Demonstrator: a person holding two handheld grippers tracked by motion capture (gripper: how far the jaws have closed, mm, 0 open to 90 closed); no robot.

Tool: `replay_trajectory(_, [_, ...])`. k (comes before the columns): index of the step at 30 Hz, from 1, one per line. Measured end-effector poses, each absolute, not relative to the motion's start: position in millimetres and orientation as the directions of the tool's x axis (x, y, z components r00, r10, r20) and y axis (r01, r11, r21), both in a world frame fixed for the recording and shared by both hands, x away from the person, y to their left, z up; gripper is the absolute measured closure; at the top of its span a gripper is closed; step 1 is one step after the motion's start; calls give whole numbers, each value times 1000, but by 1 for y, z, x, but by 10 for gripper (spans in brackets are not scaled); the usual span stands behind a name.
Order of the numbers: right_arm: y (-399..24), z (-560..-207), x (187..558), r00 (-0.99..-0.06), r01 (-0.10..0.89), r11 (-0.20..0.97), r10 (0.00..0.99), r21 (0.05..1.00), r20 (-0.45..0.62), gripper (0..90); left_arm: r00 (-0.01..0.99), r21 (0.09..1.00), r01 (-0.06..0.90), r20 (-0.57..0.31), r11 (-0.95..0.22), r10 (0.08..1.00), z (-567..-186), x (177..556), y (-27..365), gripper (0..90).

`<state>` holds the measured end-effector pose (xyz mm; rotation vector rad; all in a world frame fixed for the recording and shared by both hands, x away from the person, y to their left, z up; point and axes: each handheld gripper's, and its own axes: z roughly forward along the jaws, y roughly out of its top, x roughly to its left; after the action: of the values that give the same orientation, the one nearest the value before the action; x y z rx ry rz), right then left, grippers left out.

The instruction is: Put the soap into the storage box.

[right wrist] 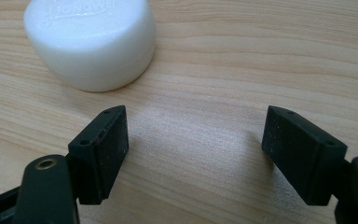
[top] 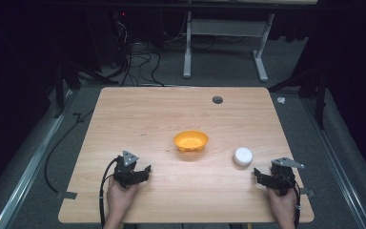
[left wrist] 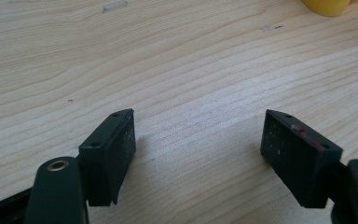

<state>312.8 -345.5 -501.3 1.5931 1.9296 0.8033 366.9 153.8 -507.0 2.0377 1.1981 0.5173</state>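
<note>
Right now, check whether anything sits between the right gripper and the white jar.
Nothing visible does. The right gripper has its jaws open with bare wooden table between them, and the white jar stands just ahead, off to one side. The orange bowl sits farther away, outside that path.

Left gripper and right gripper rest low, jaws spread apart
</note>
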Motion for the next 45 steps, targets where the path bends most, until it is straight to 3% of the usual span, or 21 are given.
replay_trajectory(32, [-344,-500,310,-212,680,125,977,723,30,227,488,740,593,-15,-319,872,-507,367,153,252])
replay_trajectory(45, [-327,-483,299,-241,612,143,971,778,11,261,489,740,592,-14,-320,872,-507,367,153,246])
